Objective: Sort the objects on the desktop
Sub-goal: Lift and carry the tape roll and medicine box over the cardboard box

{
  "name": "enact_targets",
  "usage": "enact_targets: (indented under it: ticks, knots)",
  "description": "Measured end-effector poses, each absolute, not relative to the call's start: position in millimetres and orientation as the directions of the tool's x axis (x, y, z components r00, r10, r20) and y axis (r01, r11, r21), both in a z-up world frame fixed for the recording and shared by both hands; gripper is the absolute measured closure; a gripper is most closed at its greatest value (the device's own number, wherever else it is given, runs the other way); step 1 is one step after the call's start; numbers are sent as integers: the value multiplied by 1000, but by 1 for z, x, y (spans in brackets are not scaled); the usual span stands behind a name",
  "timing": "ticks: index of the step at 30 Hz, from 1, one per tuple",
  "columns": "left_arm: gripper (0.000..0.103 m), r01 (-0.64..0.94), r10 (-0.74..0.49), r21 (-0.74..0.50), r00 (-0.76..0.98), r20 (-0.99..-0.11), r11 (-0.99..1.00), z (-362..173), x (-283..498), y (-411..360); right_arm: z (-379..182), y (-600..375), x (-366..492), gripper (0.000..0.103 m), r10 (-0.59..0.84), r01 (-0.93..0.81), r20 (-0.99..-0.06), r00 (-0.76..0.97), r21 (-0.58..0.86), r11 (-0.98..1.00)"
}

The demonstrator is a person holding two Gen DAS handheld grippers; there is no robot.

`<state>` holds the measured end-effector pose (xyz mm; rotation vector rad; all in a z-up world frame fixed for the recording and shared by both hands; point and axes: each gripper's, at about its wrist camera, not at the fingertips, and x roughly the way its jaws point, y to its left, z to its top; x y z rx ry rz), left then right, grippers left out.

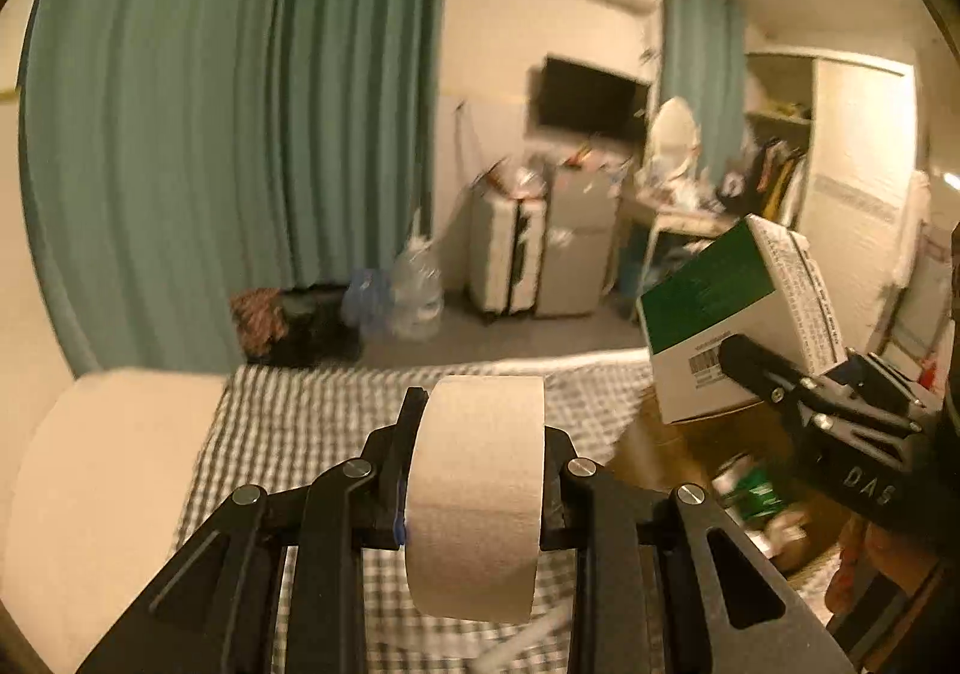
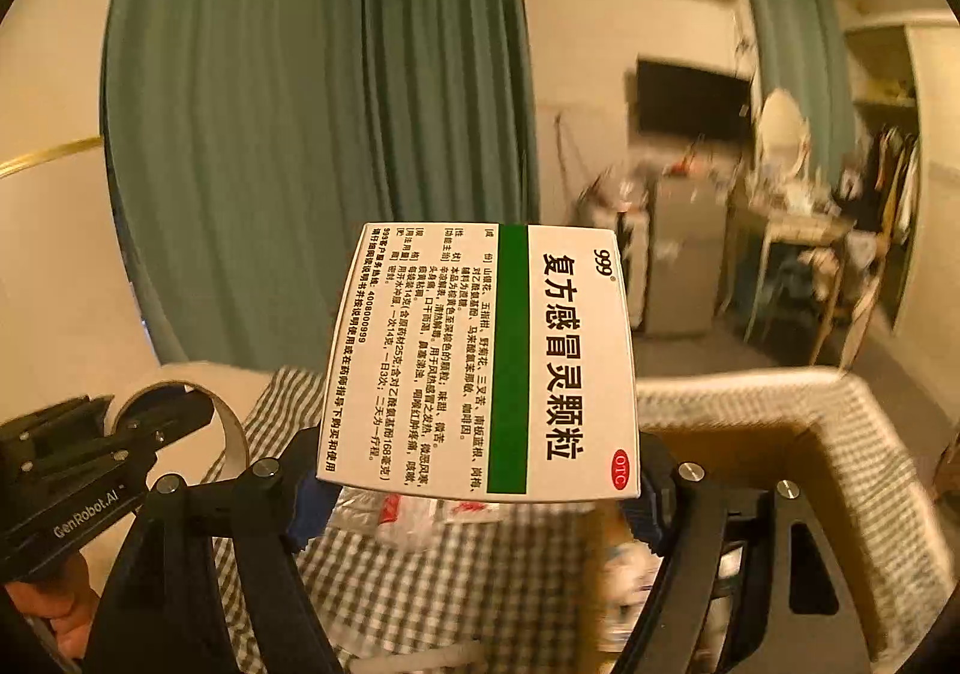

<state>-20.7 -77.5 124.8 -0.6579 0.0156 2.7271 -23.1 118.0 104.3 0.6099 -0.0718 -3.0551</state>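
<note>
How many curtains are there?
2: a wide green curtain on the left, and a narrow curtain further right, beside the TV. Others may be out of view.

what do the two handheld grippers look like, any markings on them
Both are matte black linkage frames with silver screw heads and triangular cut-outs. The left gripper has white "GenRobot.AI" lettering on its body; the right gripper shows white letters "DAS". Blue pads line the fingers. No cables or sleeves visible.

Beige tape roll [image 1: 474, 494] upright on edge; green-striped white medicine box [image 2: 486, 368] tilted, both aloft.
</note>
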Motion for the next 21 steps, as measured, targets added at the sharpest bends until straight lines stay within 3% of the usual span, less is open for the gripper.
enact_targets:
  ticks: [9, 13, 21]
  knots:
    - [75, -534, 524, -94, -755, -395, -840, 165, 11, 13, 145, 180, 51, 27, 95, -96, -328, -940, -12, -995]
    - [75, -618, 575, -55, -691, -437, -784, 151, 9, 66, 137, 218, 54, 27, 146, -151, -341, -929, -11, -989]
    - [75, -658, 543, -67, -554, -631, -750, 62, -42, 160, 54, 296, 25, 27, 167, -218, -513, -842, 41, -975]
